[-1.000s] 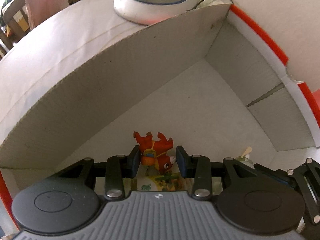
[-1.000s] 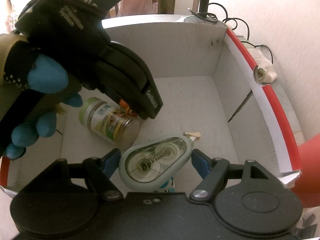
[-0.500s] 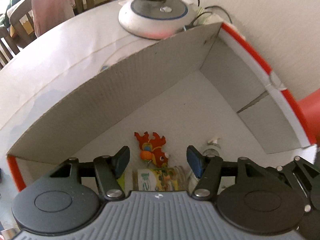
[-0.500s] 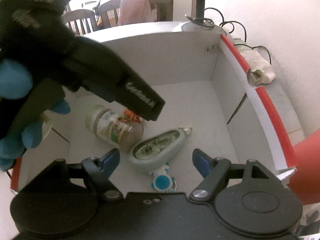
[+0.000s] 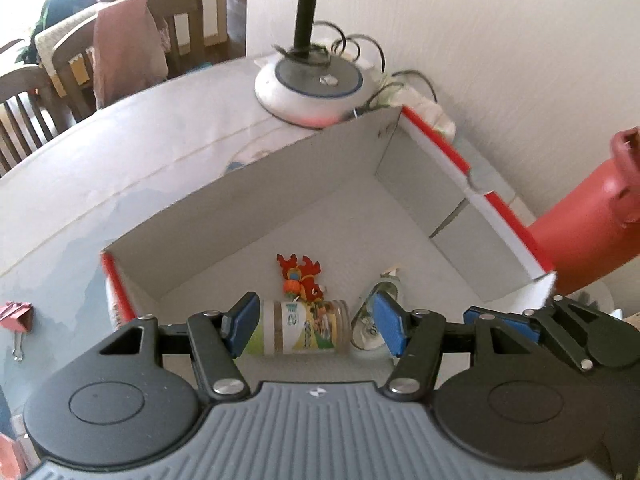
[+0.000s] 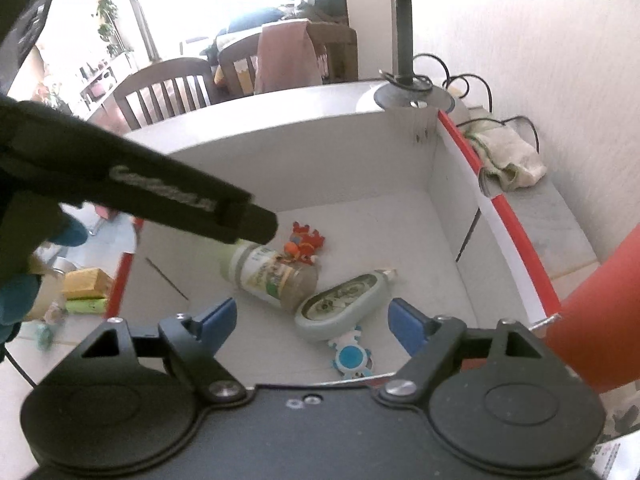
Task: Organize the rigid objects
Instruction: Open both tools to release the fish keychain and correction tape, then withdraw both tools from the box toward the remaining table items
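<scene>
A white cardboard box [image 5: 280, 184] with red rims holds a red dragon figure [image 5: 302, 276], a lying labelled jar [image 5: 300, 332] and a grey-green tape dispenser [image 6: 344, 306]. A small blue-and-white toy [image 6: 352, 356] lies at the box's near edge. My left gripper [image 5: 316, 320] hovers open above the jar with nothing between its blue pads. My right gripper [image 6: 312, 318] hangs above the tape dispenser; its jaws are opening and hold nothing. The left gripper's black body crosses the right wrist view, held by a blue-gloved hand [image 6: 24, 292].
A lamp base [image 5: 310, 84] with cables stands behind the box. A red bottle [image 5: 580, 232] stands right of it, and a cloth [image 6: 508, 160] by the wall. A red binder clip [image 5: 16, 314] and yellow and green packets [image 6: 86, 284] lie left of it. Chairs stand beyond the table.
The left gripper let go of the red figure, which now lies on the box floor. The tape dispenser dropped from the right jaws onto its side. Both grippers rose out of the box.
</scene>
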A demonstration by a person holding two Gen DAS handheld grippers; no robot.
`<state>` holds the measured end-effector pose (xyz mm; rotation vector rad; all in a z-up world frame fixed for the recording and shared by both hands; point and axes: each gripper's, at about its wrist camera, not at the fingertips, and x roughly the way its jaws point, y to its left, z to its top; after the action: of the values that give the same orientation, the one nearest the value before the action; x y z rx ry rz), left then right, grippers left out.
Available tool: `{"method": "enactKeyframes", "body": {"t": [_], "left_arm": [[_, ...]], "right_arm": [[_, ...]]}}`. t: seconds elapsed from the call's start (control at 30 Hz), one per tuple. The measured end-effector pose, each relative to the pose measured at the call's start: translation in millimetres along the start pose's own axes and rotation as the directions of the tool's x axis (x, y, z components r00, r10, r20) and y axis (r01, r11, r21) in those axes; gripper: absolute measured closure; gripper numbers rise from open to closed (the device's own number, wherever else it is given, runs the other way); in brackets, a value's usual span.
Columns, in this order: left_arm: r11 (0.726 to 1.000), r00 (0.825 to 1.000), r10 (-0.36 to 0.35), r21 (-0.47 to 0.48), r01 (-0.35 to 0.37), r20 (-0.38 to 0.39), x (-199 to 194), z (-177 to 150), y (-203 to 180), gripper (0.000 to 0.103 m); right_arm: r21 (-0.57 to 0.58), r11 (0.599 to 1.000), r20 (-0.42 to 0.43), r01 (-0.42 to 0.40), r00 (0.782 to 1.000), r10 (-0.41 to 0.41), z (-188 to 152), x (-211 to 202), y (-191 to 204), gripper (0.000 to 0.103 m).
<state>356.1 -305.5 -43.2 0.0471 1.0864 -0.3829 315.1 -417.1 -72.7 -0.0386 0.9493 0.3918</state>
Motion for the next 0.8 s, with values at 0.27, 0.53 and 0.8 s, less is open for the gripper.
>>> {"method": "enactKeyframes", "body": {"t": [0.27,0.53,0.8], "left_arm": [[0.999,0.995,-0.035,-0.017,0.037,0.092,-52.0,-23.5,11.4,0.041],[0.999,0.983,-0.042,-0.025,0.048,0.18,-103.1,-64.1,36.6,0.04],[0.998,0.974,-0.008,-0.062,0.022,0.226,-148.4,-117.7,78.9,0.034]], "right_arm": [[-0.018,1.0,0.057,-0.005,0.998,0.006,-5.4,-27.8,22.9,0.019],[-0.011,1.0,0.117,0.011,0.993,-0.01,-18.4,-59.1,63.7,0.015],[0.005,1.0,0.164,-0.028,0.986,0.027,-36.1,-76.1,107.6,0.009]]}}
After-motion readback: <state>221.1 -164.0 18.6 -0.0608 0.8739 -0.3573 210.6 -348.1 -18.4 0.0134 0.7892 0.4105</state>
